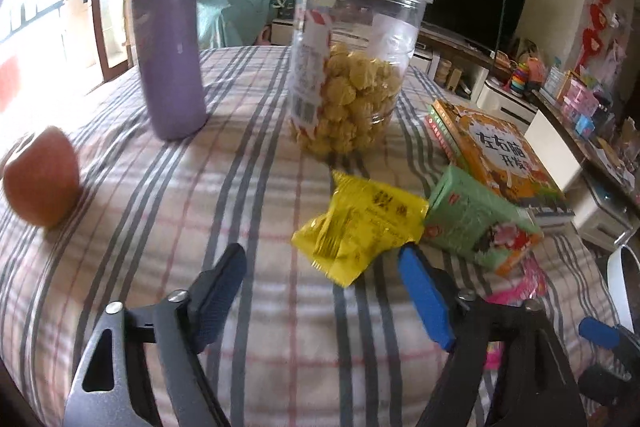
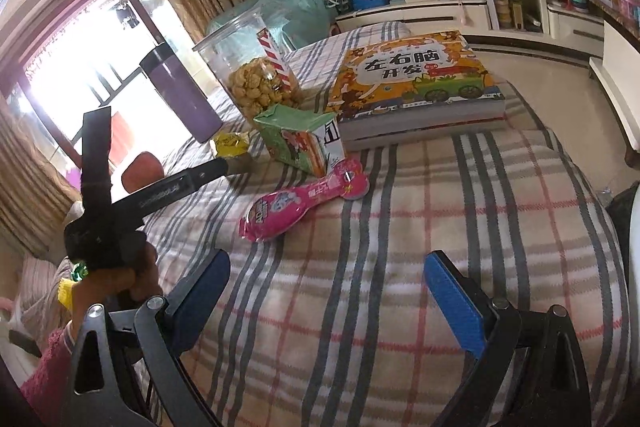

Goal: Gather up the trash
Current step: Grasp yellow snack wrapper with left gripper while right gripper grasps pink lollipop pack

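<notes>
Nothing looks collected yet: on the plaid-covered table (image 2: pixel 360 307), the left claw (image 1: pixel 320 267) hangs tilted downward, jaws apart and empty, just short of the yellow wrapper (image 1: pixel 356 231). The right claw (image 2: pixel 324 291), wide and empty, faces the pink wrapper (image 2: pixel 296 205). Beyond stand a green carton (image 1: pixel 476 223) and a snack jar (image 1: pixel 352 67).

a crumpled yellow snack wrapper (image 1: pixel 360 227) lies flat just left of the green carton (image 1: pixel 478 217), which lies on its side; a pink wrapper (image 2: pixel 296 207) lies flat just before the carton.
</notes>
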`<state>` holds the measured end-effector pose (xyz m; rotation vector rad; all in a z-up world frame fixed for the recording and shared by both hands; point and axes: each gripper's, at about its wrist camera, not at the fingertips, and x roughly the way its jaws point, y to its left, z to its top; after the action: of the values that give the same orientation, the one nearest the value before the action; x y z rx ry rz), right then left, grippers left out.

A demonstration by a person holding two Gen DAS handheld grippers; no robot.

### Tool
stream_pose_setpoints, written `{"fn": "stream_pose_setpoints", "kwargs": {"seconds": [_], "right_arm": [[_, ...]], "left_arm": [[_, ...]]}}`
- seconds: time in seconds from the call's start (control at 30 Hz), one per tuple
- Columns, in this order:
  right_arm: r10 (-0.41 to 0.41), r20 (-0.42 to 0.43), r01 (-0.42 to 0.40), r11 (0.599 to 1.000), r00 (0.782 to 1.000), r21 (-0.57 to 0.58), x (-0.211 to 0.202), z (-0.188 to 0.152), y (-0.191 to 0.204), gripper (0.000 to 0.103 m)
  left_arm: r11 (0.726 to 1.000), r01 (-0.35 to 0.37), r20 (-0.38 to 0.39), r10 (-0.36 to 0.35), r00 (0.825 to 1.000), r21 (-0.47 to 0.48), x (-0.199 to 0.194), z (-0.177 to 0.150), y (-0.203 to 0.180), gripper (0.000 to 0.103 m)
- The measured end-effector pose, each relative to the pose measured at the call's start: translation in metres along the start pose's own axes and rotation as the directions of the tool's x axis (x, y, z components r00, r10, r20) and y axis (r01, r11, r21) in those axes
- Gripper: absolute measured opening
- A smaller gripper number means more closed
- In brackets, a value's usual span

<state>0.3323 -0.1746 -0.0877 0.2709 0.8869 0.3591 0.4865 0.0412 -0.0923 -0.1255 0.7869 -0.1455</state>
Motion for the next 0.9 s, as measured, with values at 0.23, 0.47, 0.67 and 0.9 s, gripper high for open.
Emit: {"fn": "stream_pose_setpoints", "kwargs": {"seconds": [0.23,0.47,0.67,0.9], "right_arm": [[0.005,-0.014,-0.005,1.000,1.000,0.007,0.012,0.005,0.000,0.099],[0.016,-0.017,-0.016,1.000,1.000,-0.018,0.021,0.008,0.012,0.099],[-0.001,-0.046,-0.001,0.999,0.999,-0.049,0.043,0.012,0.035,0.098],[-0.111,-0.024,0.111,0.994,0.993,-0.024,0.065,0.019,0.056,0.096]], "left_arm": [[0.998,0.042,-0.003,-0.042,0.999,0.047,0.009,0.001,-0.009,0.024],[0.999,0.031,0.033,-0.031,0.999,0.016,-0.029,-0.023,0.002,0.024],[0.995,0.043,0.032,-0.040,0.999,-0.087,-0.067,-0.060,0.026,0.024],[0.988,0.060,0.031,-0.056,0.998,-0.143,-0.106,-0.093,0.036,0.024]]}}
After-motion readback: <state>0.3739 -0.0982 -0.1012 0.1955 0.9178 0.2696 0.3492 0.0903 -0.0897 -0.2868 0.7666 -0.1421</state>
